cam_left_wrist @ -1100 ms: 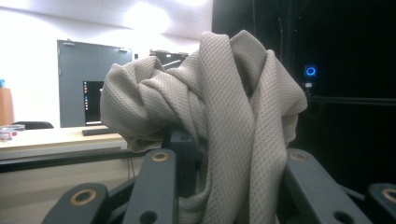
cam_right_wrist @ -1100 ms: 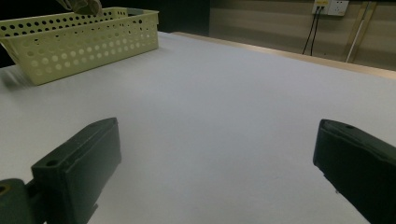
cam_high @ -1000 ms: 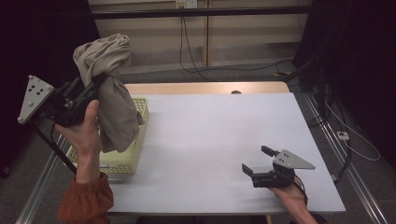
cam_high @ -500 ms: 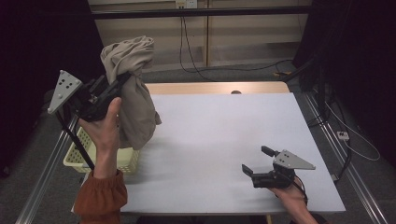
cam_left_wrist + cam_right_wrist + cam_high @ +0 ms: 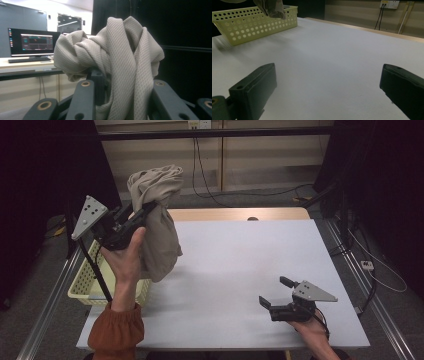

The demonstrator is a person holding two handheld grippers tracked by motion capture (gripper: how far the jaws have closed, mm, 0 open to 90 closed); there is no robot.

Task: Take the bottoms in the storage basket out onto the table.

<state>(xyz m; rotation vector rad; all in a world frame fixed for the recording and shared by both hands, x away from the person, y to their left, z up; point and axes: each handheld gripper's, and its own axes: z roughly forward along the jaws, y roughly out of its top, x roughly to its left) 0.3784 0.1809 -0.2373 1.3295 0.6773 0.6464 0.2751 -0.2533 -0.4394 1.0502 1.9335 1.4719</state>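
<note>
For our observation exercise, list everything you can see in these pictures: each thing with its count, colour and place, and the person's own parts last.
cloth: one, beige, bunched, held up above the table's left edge
basket: one, pale yellow, perforated, at the table's left edge
table: one, white top
monitor: one, black, lit, on a desk behind
left hand-held gripper: one, black, shut on the cloth
right hand-held gripper: one, black, jaws open, low over the table's near right
sleeve: one, rust orange, left forearm
</note>
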